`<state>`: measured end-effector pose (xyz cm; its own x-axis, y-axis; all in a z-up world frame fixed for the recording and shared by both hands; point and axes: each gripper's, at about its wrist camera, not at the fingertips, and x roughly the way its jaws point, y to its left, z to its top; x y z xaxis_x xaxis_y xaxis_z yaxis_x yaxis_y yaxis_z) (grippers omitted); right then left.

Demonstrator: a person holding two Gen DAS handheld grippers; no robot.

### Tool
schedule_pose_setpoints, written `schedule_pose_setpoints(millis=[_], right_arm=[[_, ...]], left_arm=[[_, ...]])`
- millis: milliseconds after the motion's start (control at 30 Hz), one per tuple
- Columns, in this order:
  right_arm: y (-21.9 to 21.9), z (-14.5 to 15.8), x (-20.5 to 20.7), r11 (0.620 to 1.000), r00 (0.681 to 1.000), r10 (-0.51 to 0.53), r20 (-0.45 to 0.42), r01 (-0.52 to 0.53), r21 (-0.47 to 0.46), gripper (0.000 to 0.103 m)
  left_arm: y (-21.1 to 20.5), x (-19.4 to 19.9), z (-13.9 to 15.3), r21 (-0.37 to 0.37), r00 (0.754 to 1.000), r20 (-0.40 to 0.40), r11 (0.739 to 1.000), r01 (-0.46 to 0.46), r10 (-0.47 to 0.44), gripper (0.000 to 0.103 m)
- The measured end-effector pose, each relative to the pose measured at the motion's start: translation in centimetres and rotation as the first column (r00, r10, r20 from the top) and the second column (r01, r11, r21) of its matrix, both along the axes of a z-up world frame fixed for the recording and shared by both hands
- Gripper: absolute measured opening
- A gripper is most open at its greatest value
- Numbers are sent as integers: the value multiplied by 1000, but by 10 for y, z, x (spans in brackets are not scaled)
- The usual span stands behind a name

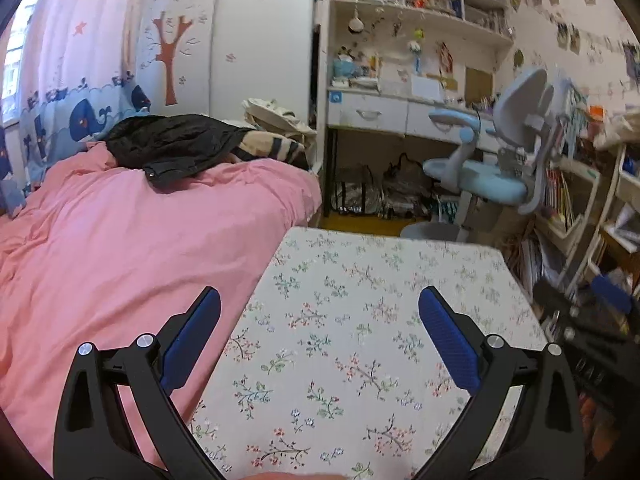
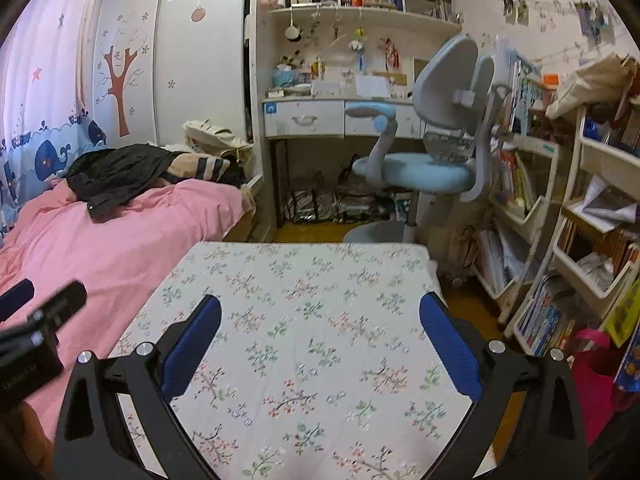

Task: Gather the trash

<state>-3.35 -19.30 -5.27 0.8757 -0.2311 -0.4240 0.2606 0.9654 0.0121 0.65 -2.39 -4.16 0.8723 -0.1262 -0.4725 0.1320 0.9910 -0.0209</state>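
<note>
Both the left gripper (image 1: 319, 312) and the right gripper (image 2: 320, 312) hovered with fingers spread over the floral-clothed desk (image 1: 360, 280), its near edge cut off.

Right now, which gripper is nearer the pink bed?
Left. The left gripper hangs at the pink bed's edge; the right gripper is farther out over the floral table.

— What is seen beside the floral-covered table (image 2: 304, 320)?
— A pink duvet (image 1: 120, 240) is spread along its left edge, with a black jacket (image 1: 172, 148) laid on top.
— And past the far edge?
— A blue chair (image 2: 416, 168) is placed before a white desk (image 2: 320, 118); crowded bookshelves (image 2: 520, 184) are seen to the right.
</note>
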Motion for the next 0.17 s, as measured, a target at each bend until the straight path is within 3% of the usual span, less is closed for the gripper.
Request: schedule_pose_setpoints(millis=[167], right_arm=[[-2, 4, 6, 1000, 1000, -8, 14, 8, -19, 95]], left_arm=[[-7, 7, -5, 6, 998, -58, 1000, 13, -13, 96]])
